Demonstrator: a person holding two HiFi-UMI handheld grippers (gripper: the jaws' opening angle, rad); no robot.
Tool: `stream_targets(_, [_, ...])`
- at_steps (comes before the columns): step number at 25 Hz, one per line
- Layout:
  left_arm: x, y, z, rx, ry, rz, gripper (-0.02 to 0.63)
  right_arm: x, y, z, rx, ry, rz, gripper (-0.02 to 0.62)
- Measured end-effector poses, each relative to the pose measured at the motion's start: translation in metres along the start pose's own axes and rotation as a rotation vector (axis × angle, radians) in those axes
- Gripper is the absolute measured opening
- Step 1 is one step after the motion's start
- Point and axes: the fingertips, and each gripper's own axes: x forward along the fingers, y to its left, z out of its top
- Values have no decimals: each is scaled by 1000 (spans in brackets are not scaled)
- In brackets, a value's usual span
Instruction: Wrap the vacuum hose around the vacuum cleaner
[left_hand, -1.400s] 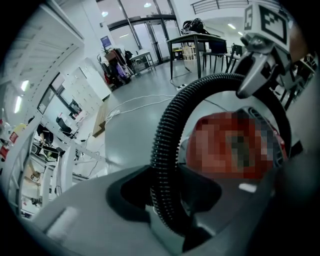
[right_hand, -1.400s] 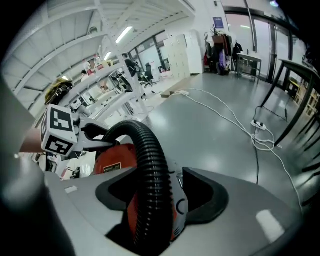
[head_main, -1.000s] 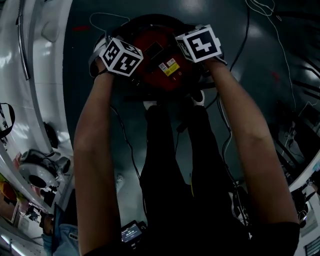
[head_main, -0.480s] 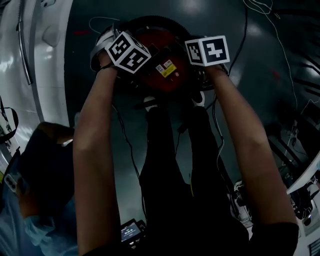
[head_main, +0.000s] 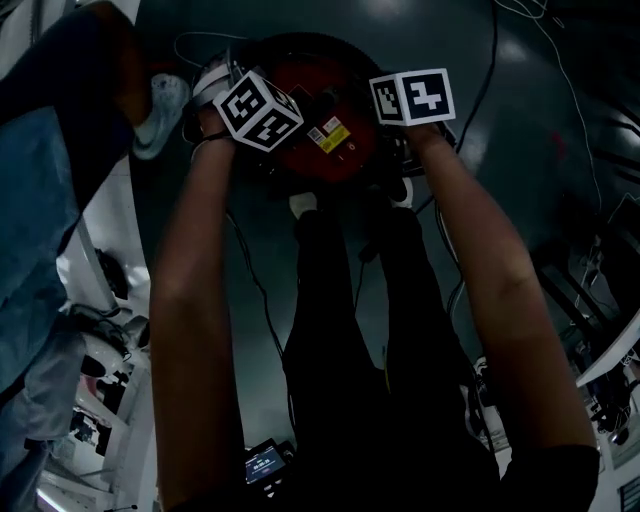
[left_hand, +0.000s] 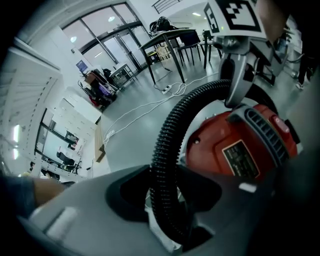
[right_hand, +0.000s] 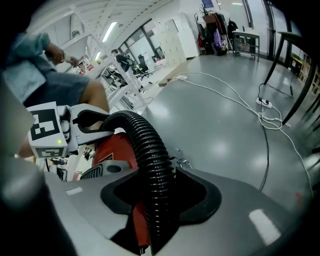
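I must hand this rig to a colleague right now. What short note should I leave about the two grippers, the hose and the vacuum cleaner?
Left gripper: shut on the vacuum hose.
Right gripper: shut on the same hose, further along.
Vacuum cleaner: red, standing between the two grippers.
Done: the hose arches from one gripper to the other round the far side of the red body.
Left: probably bring the hose down against the body, finish the loop, then release. The views do not show how much hose remains loose.
Mind: a bystander stands close at the left.
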Motion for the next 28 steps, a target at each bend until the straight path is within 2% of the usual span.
stream_targets(7, [-3, 1, 0, -16, -78, 16, 169, 10, -12, -6, 68, 21, 14, 245])
stream_targets(11, [1, 2, -1, -29, -80, -9, 169, 8, -12, -7, 67, 2, -5, 261])
stream_targets(15, [3, 2, -1, -47, -66, -57, 170, 1, -8, -2, -12, -49, -47, 279])
stream_targets(20, [-1, 0, -1, -75, -89, -64, 173, -4, -1, 4, -104, -93, -65, 307])
stream_targets(22, [-1, 0, 0, -41, -76, -59, 170, -6, 0, 10, -150, -106, -96, 306])
stream_targets(24, [-2, 0, 0, -29, -68, -57, 173, -6, -3, 13, -152, -114, -128, 259])
stream_targets(25, [-3, 0, 1, -41, -70, -61, 177, -6, -6, 14, -132, -119, -132, 231])
stream_targets(28, [-11, 2, 1, -82, -102, -78, 201, -6, -8, 13, -93, -126, -116, 231])
